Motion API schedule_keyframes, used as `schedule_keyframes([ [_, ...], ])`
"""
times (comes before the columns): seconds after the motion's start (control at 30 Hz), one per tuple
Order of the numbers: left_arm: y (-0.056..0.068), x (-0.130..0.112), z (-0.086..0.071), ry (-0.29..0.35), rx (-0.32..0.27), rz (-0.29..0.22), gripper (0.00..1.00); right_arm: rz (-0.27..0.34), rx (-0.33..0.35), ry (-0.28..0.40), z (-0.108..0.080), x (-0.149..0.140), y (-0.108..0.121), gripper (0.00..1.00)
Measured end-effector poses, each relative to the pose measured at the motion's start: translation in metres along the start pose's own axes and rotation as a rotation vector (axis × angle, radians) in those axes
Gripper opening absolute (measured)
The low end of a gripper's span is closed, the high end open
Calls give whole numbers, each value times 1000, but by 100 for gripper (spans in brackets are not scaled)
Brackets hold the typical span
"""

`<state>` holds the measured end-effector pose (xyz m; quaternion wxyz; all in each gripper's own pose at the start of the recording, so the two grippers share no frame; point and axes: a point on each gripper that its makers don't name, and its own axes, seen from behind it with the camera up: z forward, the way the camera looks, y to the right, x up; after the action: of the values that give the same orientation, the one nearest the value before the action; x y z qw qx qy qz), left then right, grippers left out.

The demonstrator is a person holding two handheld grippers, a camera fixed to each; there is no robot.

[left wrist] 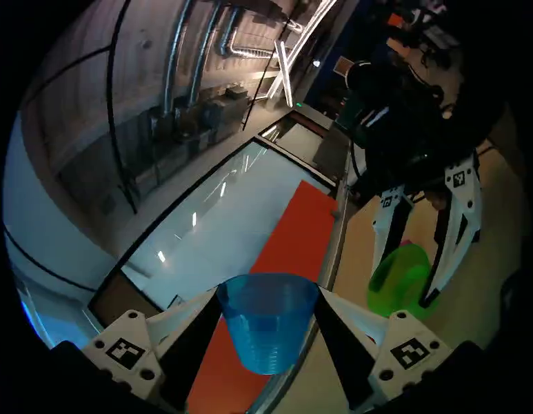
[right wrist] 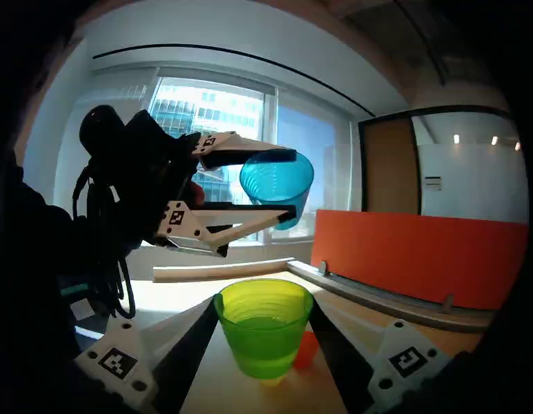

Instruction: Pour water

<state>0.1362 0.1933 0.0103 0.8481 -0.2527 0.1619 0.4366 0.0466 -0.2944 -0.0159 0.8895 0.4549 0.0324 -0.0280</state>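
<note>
My left gripper (left wrist: 268, 303) is shut on a translucent blue cup (left wrist: 268, 321). In the right gripper view the left gripper (right wrist: 292, 185) holds that blue cup (right wrist: 276, 181) tipped on its side, high above the table, with no stream of water showing. My right gripper (right wrist: 264, 310) is shut on a green cup (right wrist: 265, 334) that stands upright and holds some water. In the left gripper view the right gripper (left wrist: 404, 288) grips the green cup (left wrist: 400, 279) over the pale table (left wrist: 473, 303).
An orange partition (right wrist: 418, 255) on a metal rail runs along the table's far edge, with windows (right wrist: 211, 117) behind it. A white roll (right wrist: 225, 270) lies at the back of the table. A small orange object (right wrist: 306, 348) sits just behind the green cup.
</note>
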Motion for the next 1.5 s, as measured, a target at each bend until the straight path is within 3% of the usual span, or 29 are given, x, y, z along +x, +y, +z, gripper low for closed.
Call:
schedule_keyframes([
  [0.37,-3,-4,-1,-1,-4,-241,88,1,-9,8,-4,3,0,91],
  [0.7,-4,-26,1,-47,-4,-483,88,-7,-14,18,-8,11,-1,91],
  [1.2,2,-33,5,-18,-68,-841,88,-18,-28,38,-16,25,-4,91],
  [1.37,6,-37,4,-16,-84,-903,88,-17,-31,34,-19,26,-6,91],
  [1.5,11,-43,0,-29,-83,-891,88,-26,-37,23,-22,25,-8,91],
])
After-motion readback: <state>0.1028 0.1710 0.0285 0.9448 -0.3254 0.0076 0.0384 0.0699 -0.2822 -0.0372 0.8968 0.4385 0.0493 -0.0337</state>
